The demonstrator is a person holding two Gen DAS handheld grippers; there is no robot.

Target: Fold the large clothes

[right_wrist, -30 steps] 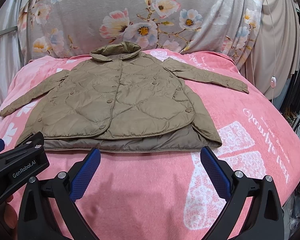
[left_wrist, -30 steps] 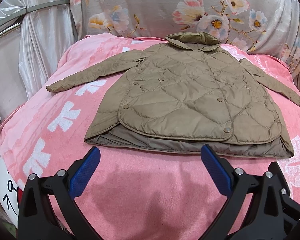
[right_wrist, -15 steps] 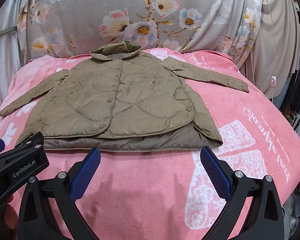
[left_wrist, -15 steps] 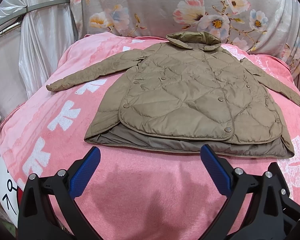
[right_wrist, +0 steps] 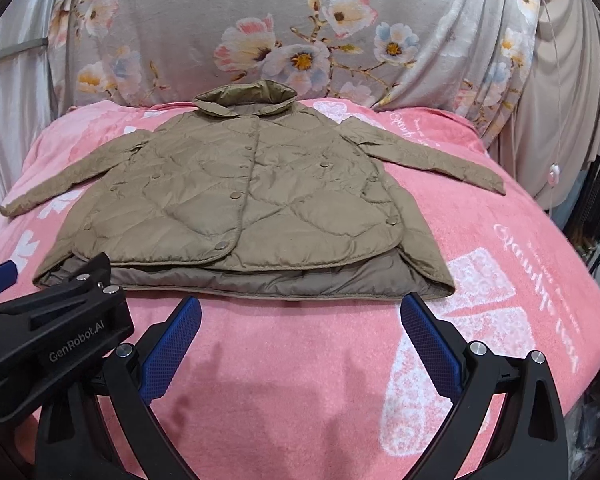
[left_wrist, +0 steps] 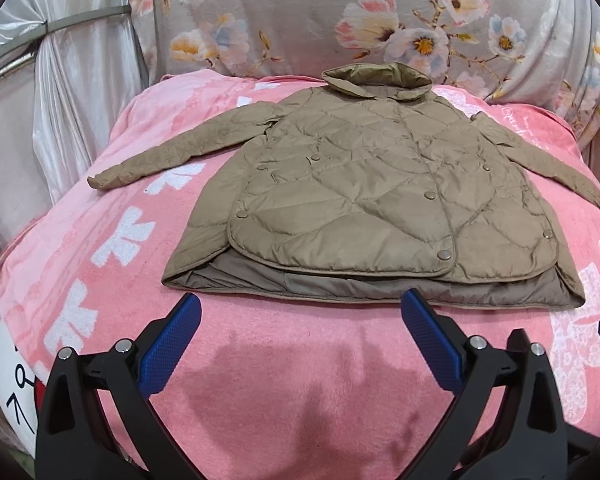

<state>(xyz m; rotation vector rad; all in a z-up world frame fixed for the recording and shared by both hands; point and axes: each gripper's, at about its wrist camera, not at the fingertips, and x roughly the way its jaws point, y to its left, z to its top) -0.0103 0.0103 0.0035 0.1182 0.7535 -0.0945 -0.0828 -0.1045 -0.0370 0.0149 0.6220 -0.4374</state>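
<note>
My left gripper (left_wrist: 300, 330) and right gripper (right_wrist: 300, 332), both spread empty, face the khaki quilted jacket (left_wrist: 380, 196) mid-frame, its hem nearest, collar farthest.

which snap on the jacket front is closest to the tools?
The metal snap at the bottom corner of the overlapping front flap, just above the jacket hem. Every other snap sits higher up, toward the collar.
</note>
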